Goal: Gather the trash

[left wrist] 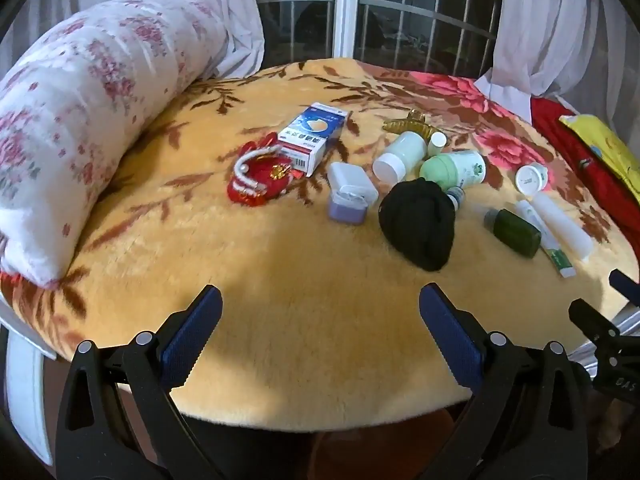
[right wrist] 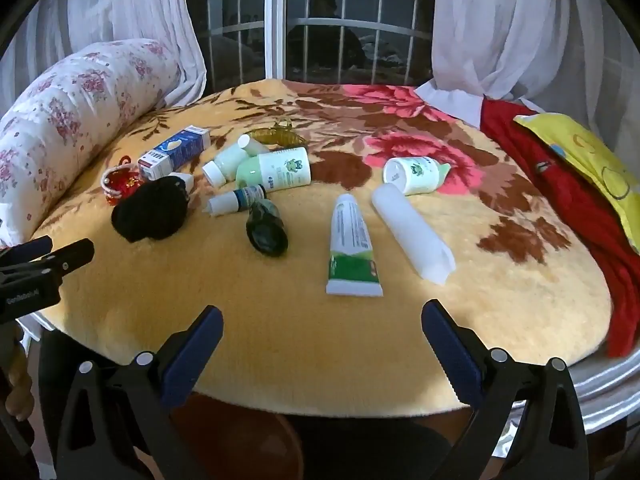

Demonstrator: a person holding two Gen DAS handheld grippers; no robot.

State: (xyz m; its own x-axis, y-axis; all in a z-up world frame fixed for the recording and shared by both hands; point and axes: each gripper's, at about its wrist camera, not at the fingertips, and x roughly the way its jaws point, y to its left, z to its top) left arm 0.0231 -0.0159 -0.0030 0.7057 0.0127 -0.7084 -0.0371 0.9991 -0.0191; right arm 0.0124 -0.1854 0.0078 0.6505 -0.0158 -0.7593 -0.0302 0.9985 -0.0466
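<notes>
From the left wrist view, the left gripper (left wrist: 320, 332) hangs over the near edge of the yellow floral blanket (left wrist: 280, 264) with its jaws spread wide and nothing between them. The clutter lies further in: a blue-and-white carton (left wrist: 314, 138) whose long axis runs from near-left to far-right, a red ornament (left wrist: 256, 180) touching its near end, a small lilac box (left wrist: 350, 196), a black knitted ball (left wrist: 420, 224), and bottles in a heap behind it. I judge that the soft ball could be dragged along if the jaws reach past it for a bottle — the pile is tight there. From the right wrist view, the right gripper (right wrist: 322, 354) is also fully open and holds nothing, just before the blanket edge. Nearest to it lies a green-and-white tube (right wrist: 352, 240), long axis almost straight away from the camera, flat crimped end toward the gripper and cap end far. Beside it a white tube (right wrist: 412, 232) lies slanted, its wide end near-right. A dark green bottle (right wrist: 266, 226) lies to the left. The round tubes may roll on the plush pile if they are pinched off-centre, and no bin is visible in either view, so where the trash must go I cannot tell.
</notes>
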